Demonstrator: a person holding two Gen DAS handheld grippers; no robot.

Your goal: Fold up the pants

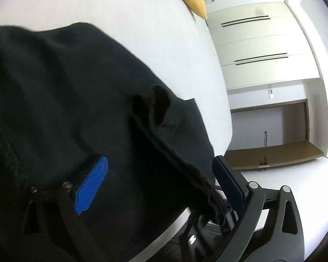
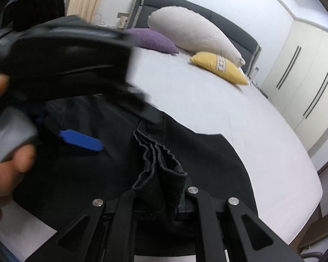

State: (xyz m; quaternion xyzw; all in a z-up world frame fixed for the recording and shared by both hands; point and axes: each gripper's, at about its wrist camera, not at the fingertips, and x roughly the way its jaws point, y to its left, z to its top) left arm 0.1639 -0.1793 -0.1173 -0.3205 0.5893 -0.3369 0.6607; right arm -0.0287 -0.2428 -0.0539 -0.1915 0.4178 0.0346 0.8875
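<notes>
Black pants (image 1: 76, 100) lie spread on a white bed (image 1: 142, 21). In the left wrist view my left gripper (image 1: 161, 183) is open, its blue pads (image 1: 91, 185) wide apart, with a bunched hem of the pants hanging between them against the right pad. In the right wrist view my right gripper (image 2: 161, 198) is shut on a gathered fold of the pants (image 2: 159, 170), lifted a little above the bed (image 2: 229, 113). The left gripper (image 2: 80, 142) shows there too, blurred, held by a hand at the left over the pants.
A purple cushion (image 2: 150, 40), a white pillow (image 2: 192, 32) and a yellow cushion (image 2: 220, 67) lie at the dark headboard. White wardrobes (image 2: 306, 76) stand right of the bed. A wooden shelf niche (image 1: 273, 152) is in the wall past the bed's edge.
</notes>
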